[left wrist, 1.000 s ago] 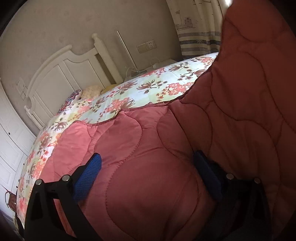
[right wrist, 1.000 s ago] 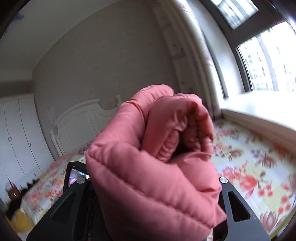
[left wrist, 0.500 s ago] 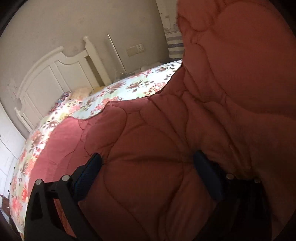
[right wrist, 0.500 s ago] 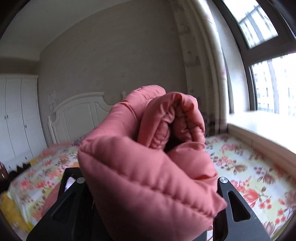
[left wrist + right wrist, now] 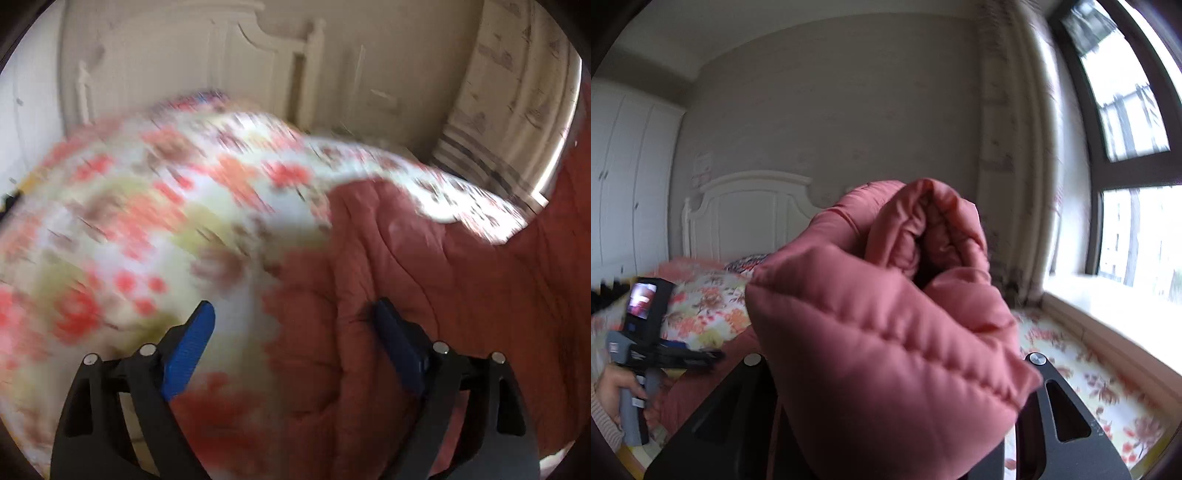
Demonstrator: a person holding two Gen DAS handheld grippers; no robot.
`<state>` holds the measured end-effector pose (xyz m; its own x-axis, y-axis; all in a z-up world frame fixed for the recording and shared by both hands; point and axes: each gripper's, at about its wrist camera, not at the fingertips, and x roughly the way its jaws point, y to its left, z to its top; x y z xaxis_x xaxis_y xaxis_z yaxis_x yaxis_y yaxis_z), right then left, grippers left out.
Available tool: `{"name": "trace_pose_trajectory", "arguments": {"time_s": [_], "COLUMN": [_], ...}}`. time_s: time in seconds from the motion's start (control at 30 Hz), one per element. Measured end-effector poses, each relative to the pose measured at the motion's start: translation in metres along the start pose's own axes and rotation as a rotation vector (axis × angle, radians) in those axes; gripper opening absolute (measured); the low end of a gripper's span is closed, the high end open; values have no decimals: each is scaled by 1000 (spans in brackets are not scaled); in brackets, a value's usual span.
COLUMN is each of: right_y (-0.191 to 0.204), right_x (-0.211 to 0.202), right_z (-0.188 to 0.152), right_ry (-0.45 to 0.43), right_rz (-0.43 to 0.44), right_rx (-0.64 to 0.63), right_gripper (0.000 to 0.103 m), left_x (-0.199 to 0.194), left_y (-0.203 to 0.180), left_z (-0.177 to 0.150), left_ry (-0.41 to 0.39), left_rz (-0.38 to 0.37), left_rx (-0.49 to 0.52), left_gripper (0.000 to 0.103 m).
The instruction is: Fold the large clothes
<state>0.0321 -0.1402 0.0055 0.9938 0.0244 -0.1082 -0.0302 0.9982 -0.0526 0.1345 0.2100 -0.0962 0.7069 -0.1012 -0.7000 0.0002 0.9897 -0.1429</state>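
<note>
A red quilted coat (image 5: pixel 461 295) lies on the floral bed sheet (image 5: pixel 129 229) and rises up to the right. My left gripper (image 5: pixel 295 328) hovers over the coat's left edge, and this view is blurred by motion. Its jaws are closing, with the coat's edge and bare sheet between the blue pads (image 5: pixel 188 347), which do not press on anything. My right gripper (image 5: pixel 894 369) is shut on a thick bunch of the coat (image 5: pixel 886 325) held up in the air; the fabric hides its fingertips. The right wrist view also shows the left gripper (image 5: pixel 683 354) low at the left, held by a hand (image 5: pixel 613 391).
A white headboard (image 5: pixel 750 214) stands against the far wall, with white wardrobes (image 5: pixel 624 177) to the left. On the right are a curtain (image 5: pixel 1015 166), a window (image 5: pixel 1134 147) and a wide sill (image 5: pixel 1108 314) beside the bed.
The left view has swung left and blurred: the coat now fills only its right half, and its pads stand a little closer. The right view rolled, and the left gripper appeared at its lower left.
</note>
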Motion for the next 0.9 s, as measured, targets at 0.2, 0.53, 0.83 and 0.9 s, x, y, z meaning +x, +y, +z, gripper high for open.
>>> {"name": "trace_pose_trajectory", "arguments": {"time_s": [0.2, 0.53, 0.83, 0.9], "right_y": [101, 165, 159, 161], "right_x": [20, 70, 55, 51], "right_z": [-14, -88, -102, -103], "right_ry": [1, 238, 134, 112], "right_rz": [56, 165, 130, 125], "right_rx": [-283, -671, -684, -683], "right_gripper": [37, 37, 37, 37], "left_x": [22, 11, -37, -36], "left_y": [13, 43, 102, 86], "left_z": [-8, -5, 39, 56], "left_ry": [21, 27, 59, 123], "left_rz": [-106, -174, -859, -850], "left_rx": [-75, -125, -469, -381], "left_gripper": [85, 94, 101, 101]}}
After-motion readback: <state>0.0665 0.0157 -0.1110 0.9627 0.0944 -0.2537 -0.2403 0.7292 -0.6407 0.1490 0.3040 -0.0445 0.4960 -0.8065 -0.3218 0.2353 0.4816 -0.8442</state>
